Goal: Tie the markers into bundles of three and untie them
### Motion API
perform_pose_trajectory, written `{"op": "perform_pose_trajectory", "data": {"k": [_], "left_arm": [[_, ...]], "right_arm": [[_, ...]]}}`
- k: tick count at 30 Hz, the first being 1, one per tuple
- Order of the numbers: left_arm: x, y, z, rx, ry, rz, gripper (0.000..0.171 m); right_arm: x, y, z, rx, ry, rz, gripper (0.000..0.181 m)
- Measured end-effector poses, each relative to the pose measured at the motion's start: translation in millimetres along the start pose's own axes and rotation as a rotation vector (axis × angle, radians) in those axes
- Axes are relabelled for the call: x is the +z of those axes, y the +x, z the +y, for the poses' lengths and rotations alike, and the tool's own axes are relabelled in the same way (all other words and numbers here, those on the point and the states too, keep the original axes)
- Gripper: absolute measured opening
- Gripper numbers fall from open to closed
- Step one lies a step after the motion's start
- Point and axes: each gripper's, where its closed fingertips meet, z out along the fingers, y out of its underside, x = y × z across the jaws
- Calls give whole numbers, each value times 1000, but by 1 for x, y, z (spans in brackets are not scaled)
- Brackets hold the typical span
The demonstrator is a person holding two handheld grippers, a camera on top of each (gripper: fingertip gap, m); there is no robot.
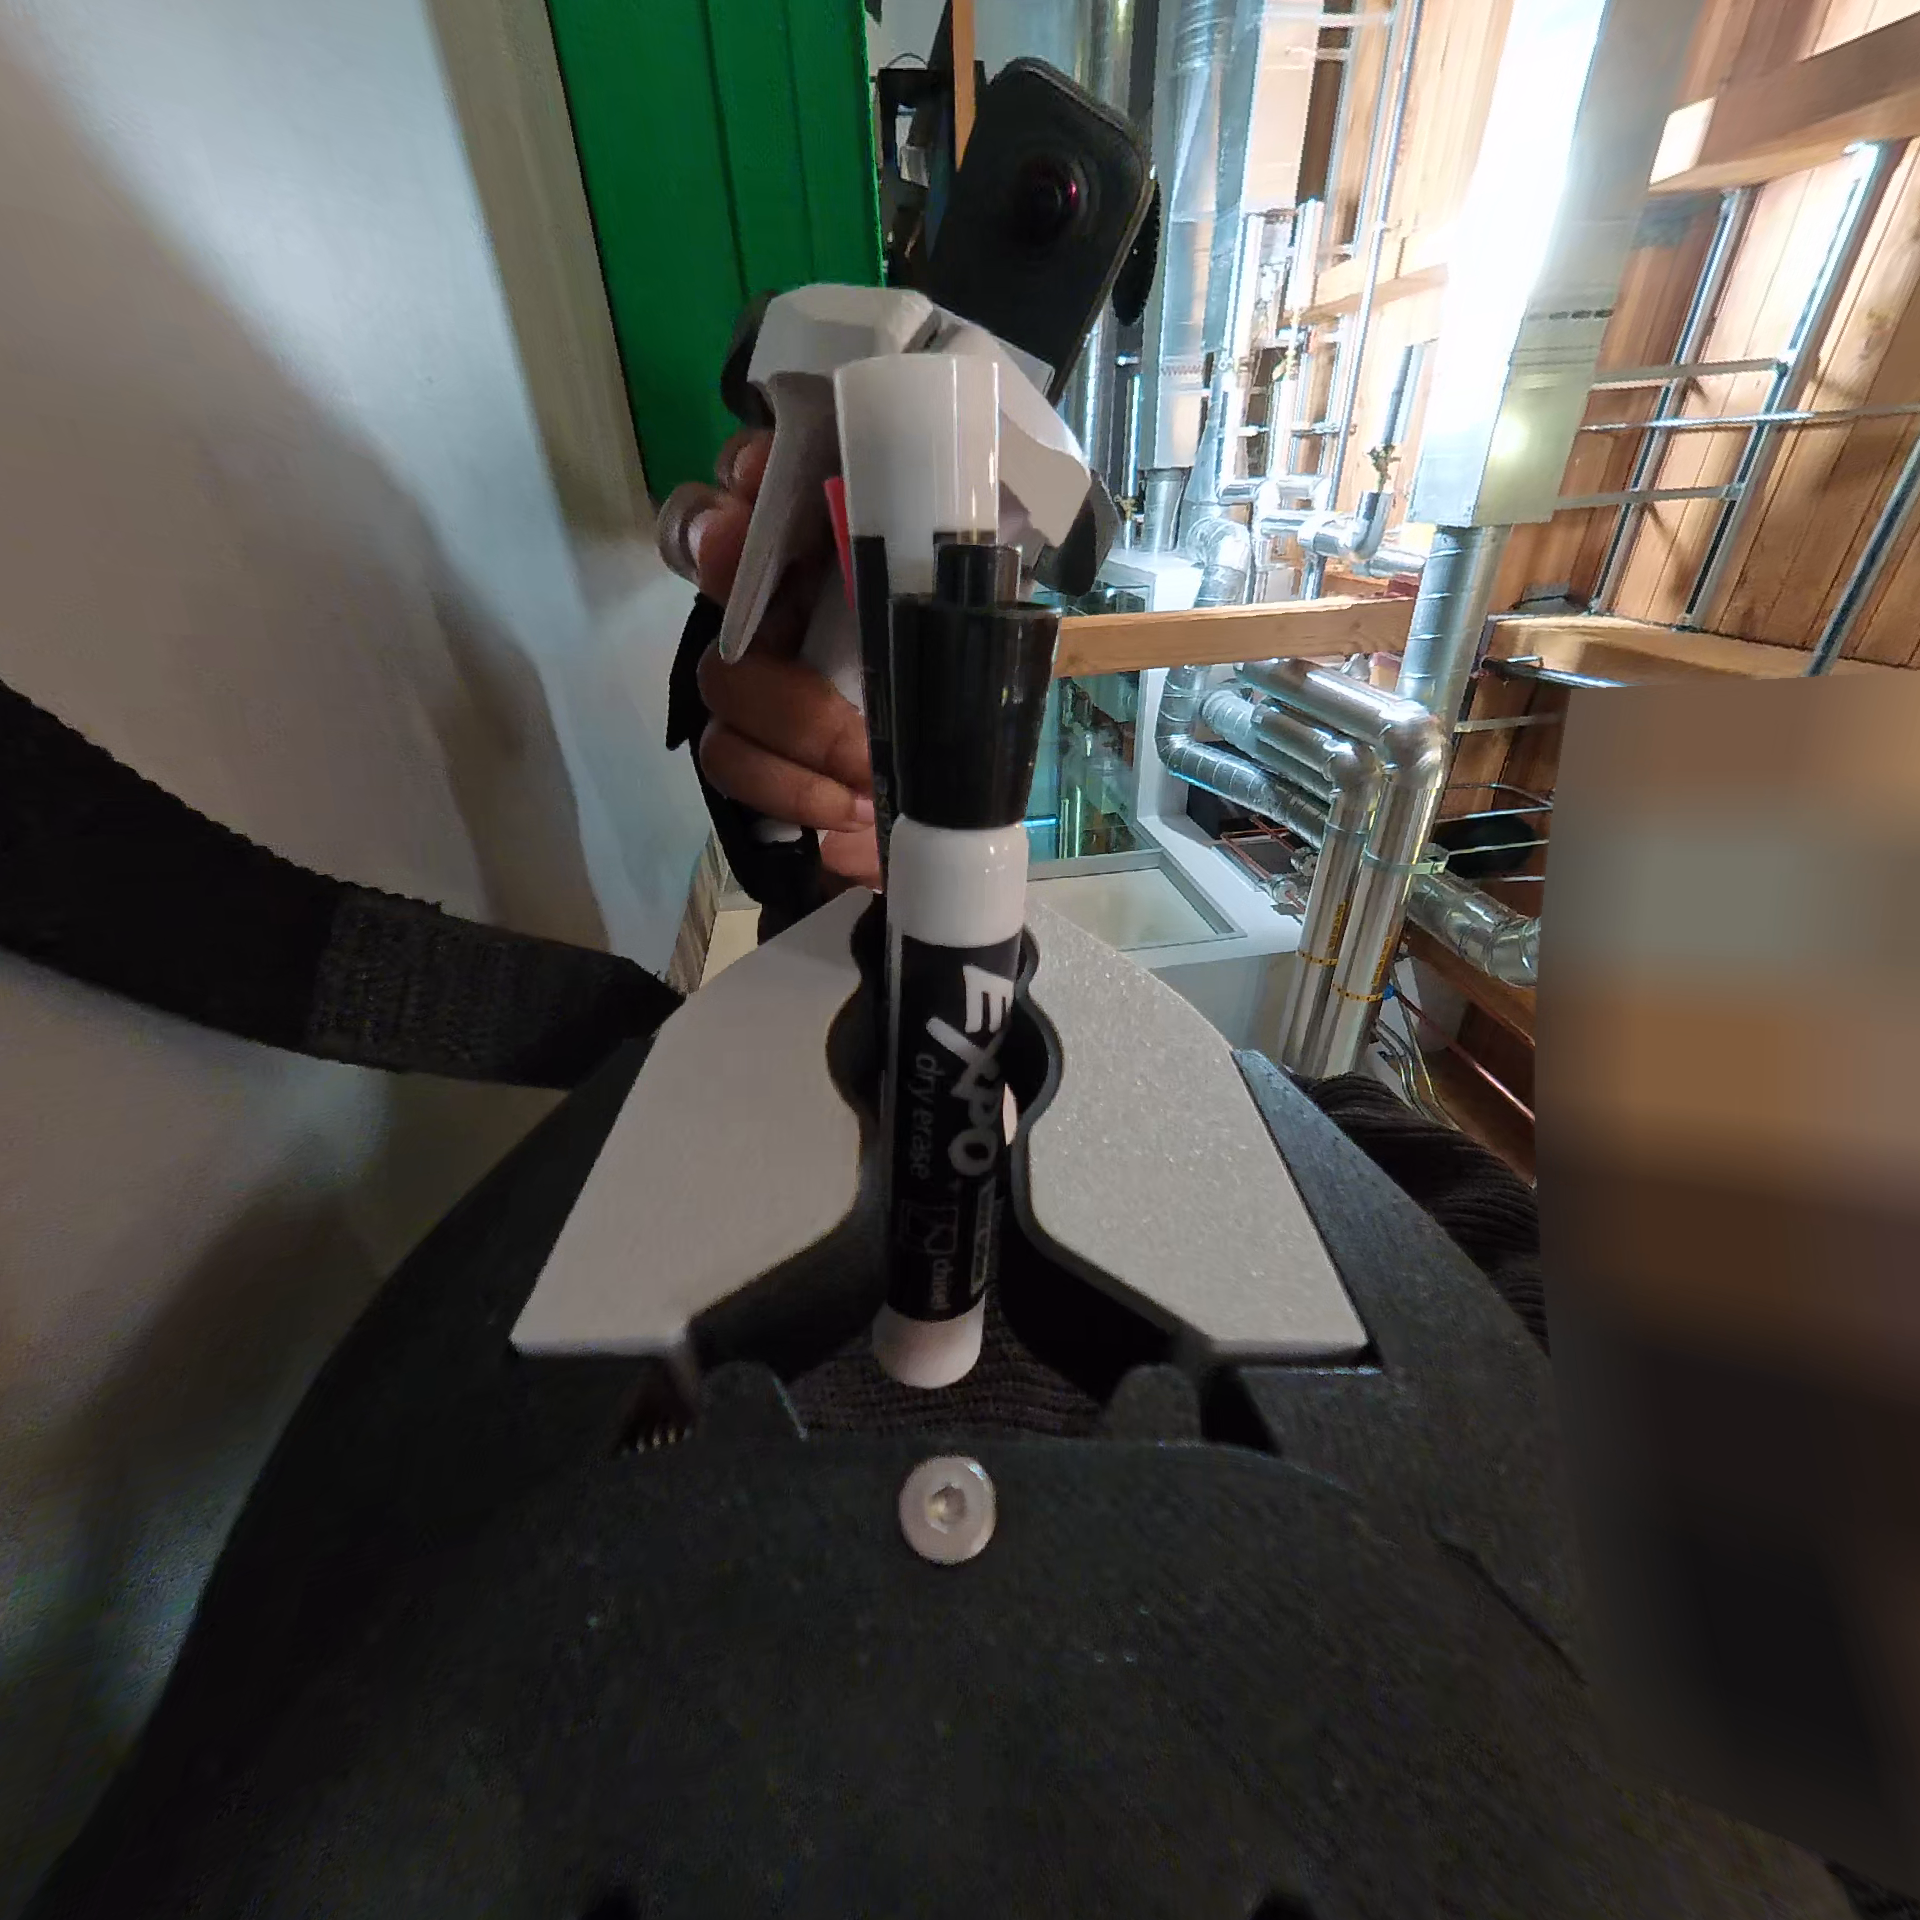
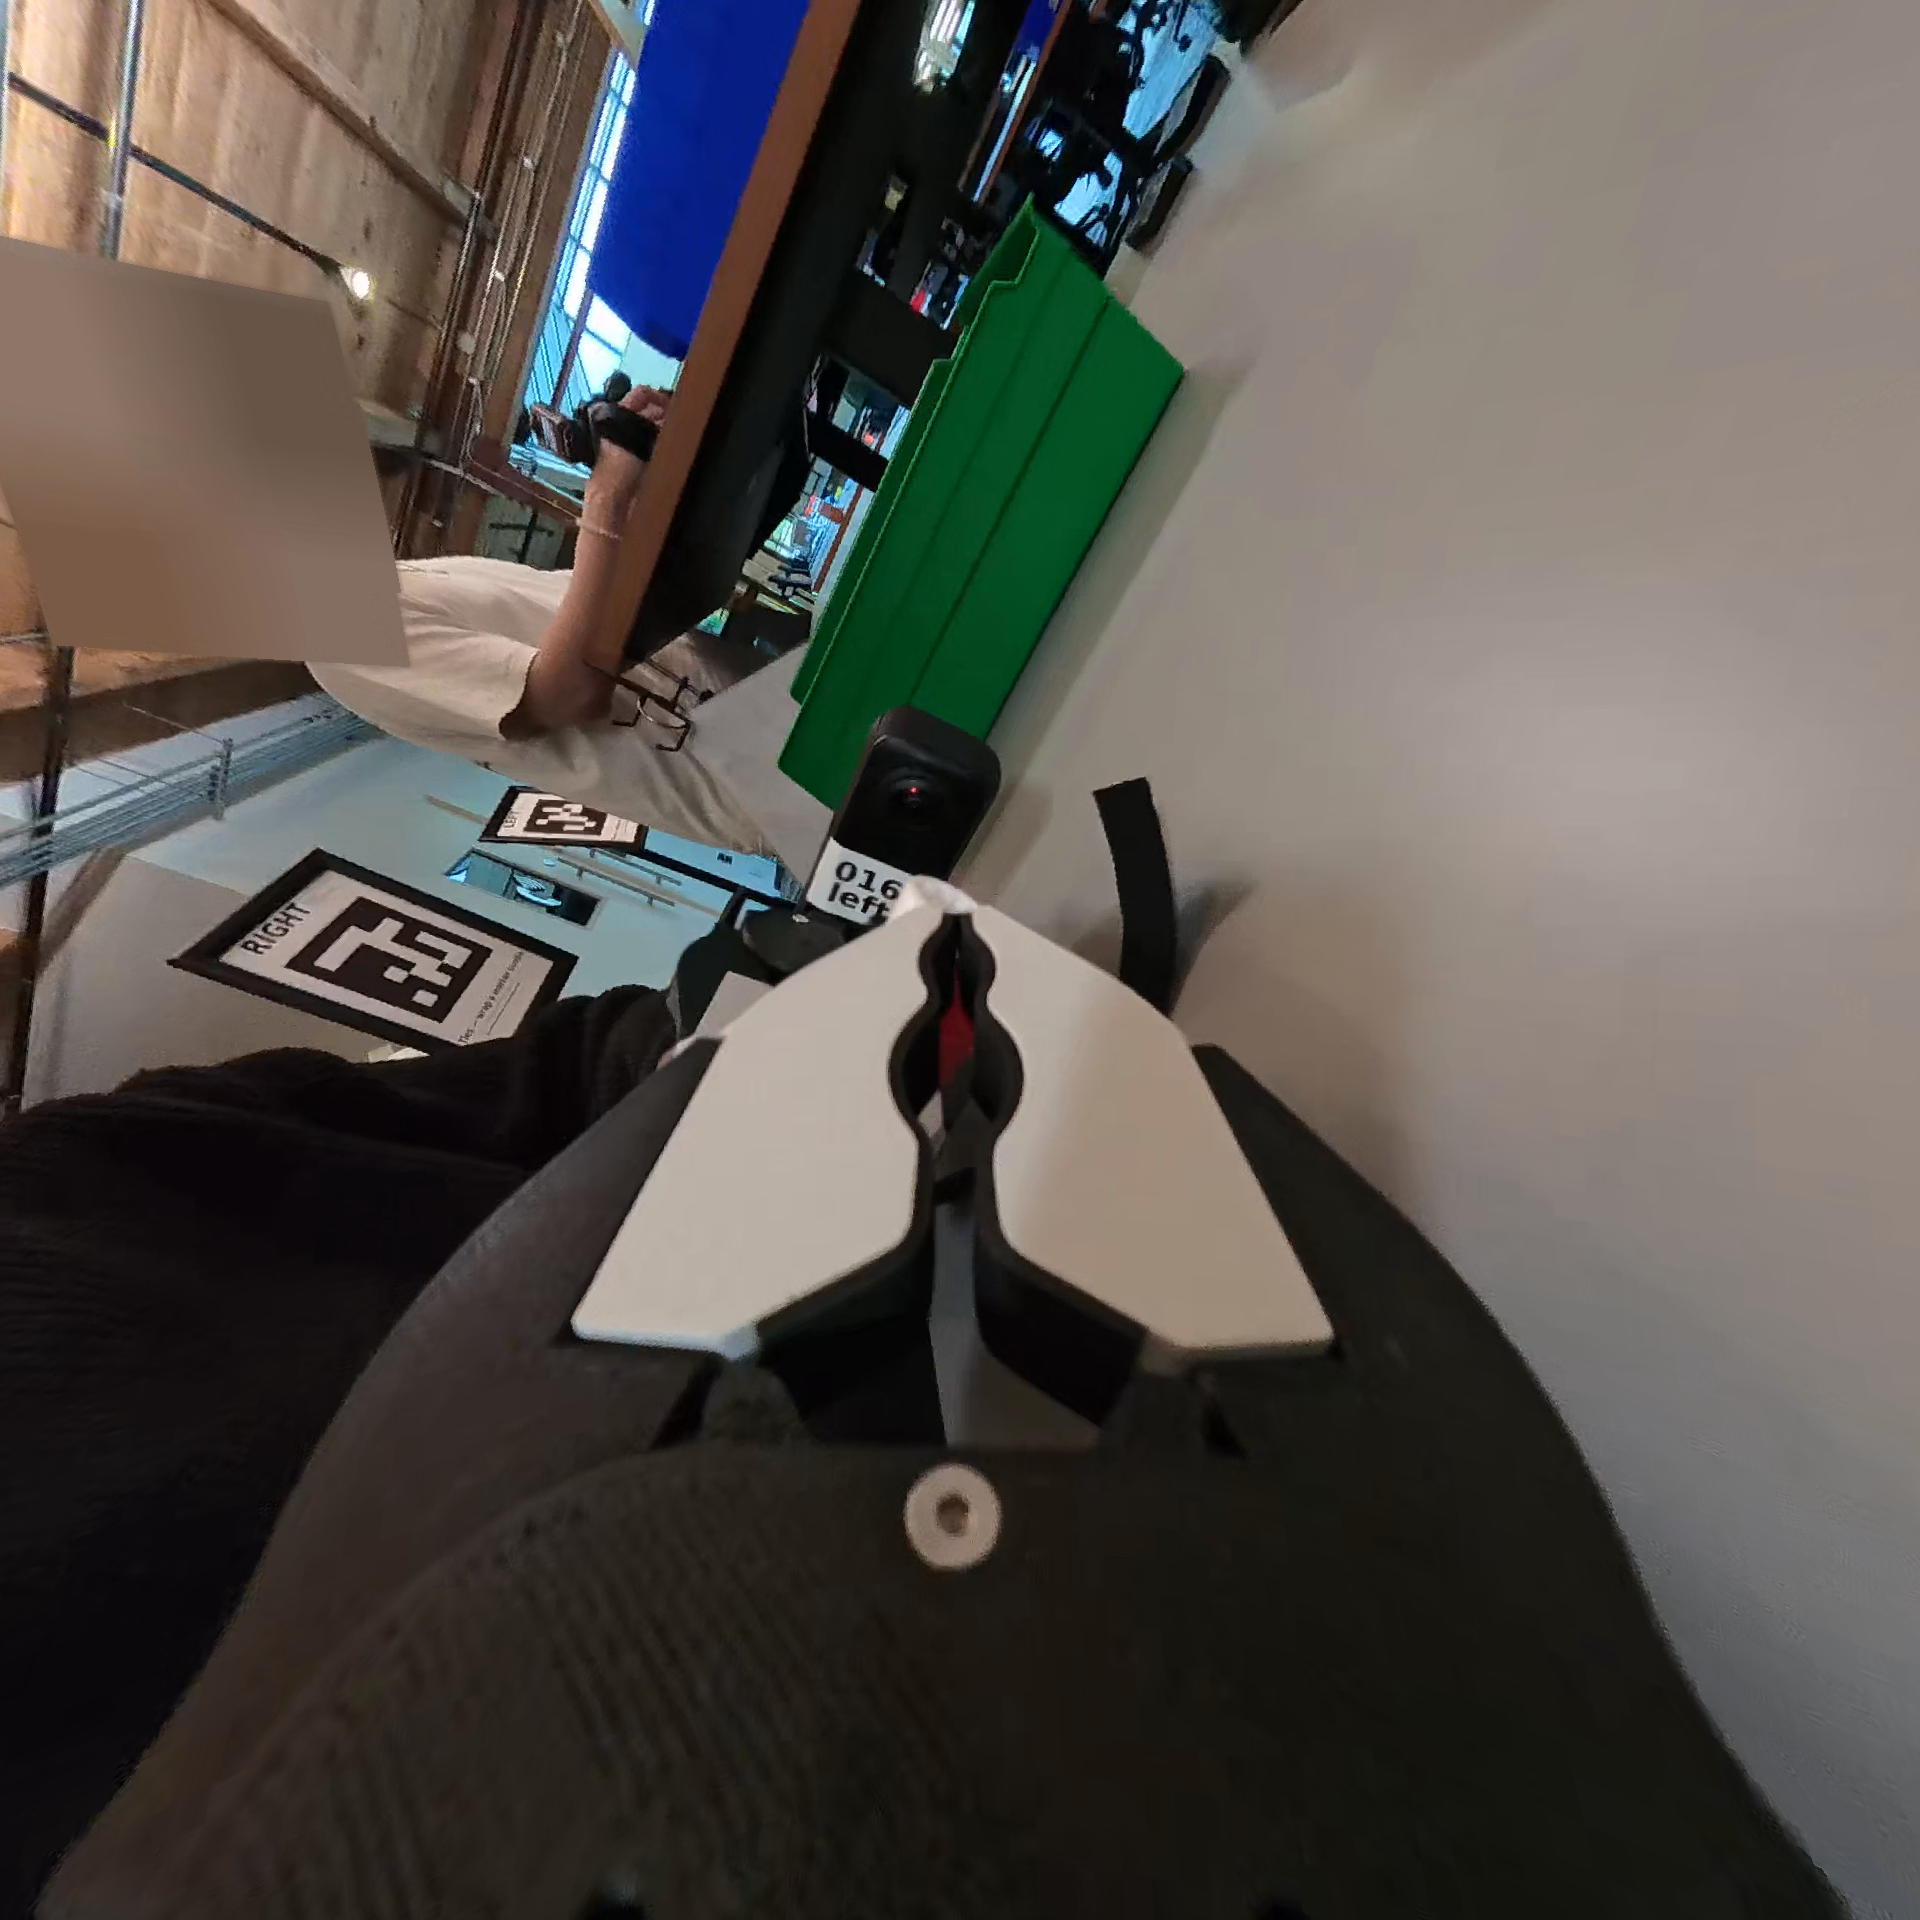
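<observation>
left gripper [image 1: 940,1049]: jaws closed on a black dry-erase marker [image 1: 940,1091], barrel pinched in the notch between the white pads, cap end pointing away from the camera.
bundle: at least two more markers sit right against that one, a white-barrelled marker [image 1: 920,447] standing past its cap and a thin dark one just beside it. Can't tell the full count.
right gripper [image 2: 956,1023]: jaws nearly shut on a thin black strap [image 2: 951,1132] with a red patch [image 2: 956,1029]; in the left wrist view it sits at the far end of the markers, touching them.
tie: black strap loop [image 2: 1138,873] shows just past the right gripper; whether it's wrapped round the markers or coming off, can't tell.
progress: my read is mid-cycle on one bundle. Markers gathered and held off the worktop [image 2: 1558,727], strap in hand. Cinching or releasing is left, plus any other bundles; none visible.
around the markers: green folder [image 2: 987,520] on the worktop beyond the right gripper, tag cards [image 2: 374,956] to the side, a seated person in a white shirt [image 2: 478,644] further back.
obstruction: both grippers crowd the bundle and block the view of the wrap. Risk, as I judge it: markers slipping lengthwise while the strap is pulled.
</observation>
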Motion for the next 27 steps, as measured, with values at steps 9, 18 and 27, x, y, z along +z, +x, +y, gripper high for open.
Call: {"op": "perform_pose_trajectory", "data": {"k": [9,18,27], "left_arm": [[4,0,10,7,-62,1,19],[2,-4,8,-11,-50,-17,19],[3,-3,13,4,-91,-16,19]], "right_arm": [[0,1,0,61,3,-29,3],[2,-9,5,33,-32,-73,0],[-1,1,-4,11,24,-2,5]]}}
